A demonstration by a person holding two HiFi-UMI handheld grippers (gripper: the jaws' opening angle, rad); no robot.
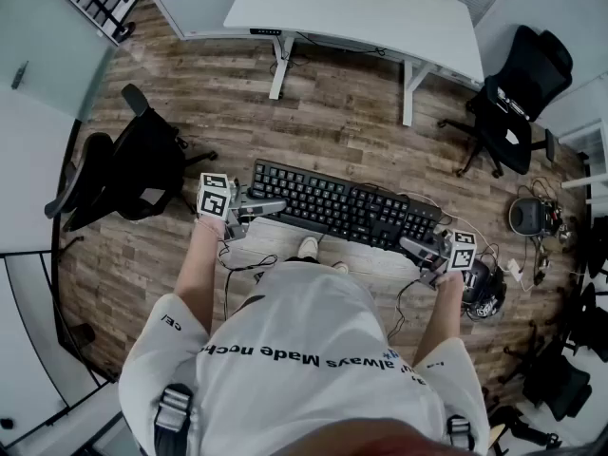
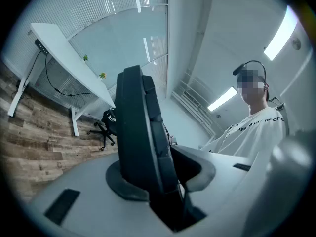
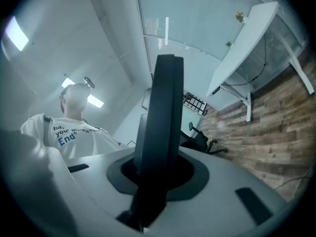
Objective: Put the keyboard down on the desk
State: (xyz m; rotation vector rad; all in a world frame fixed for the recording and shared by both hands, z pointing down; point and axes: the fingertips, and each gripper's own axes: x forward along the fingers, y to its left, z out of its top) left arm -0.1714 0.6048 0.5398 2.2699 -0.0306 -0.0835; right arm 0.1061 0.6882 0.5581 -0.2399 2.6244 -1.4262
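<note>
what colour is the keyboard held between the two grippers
Black, with pale lettering on the keys. The keyboard shows best in the head view.

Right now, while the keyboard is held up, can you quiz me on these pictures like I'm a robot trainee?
1. True or false: the black computer keyboard already lies on the white desk.
2. Pick one. The keyboard is gripped by: A) the left gripper alone, B) the right gripper alone, C) both.
3. Fill in: the floor below is made of brown ____ planks.

Key: 1 false, it is held above the floor. 2 C. 3 wooden.
</note>
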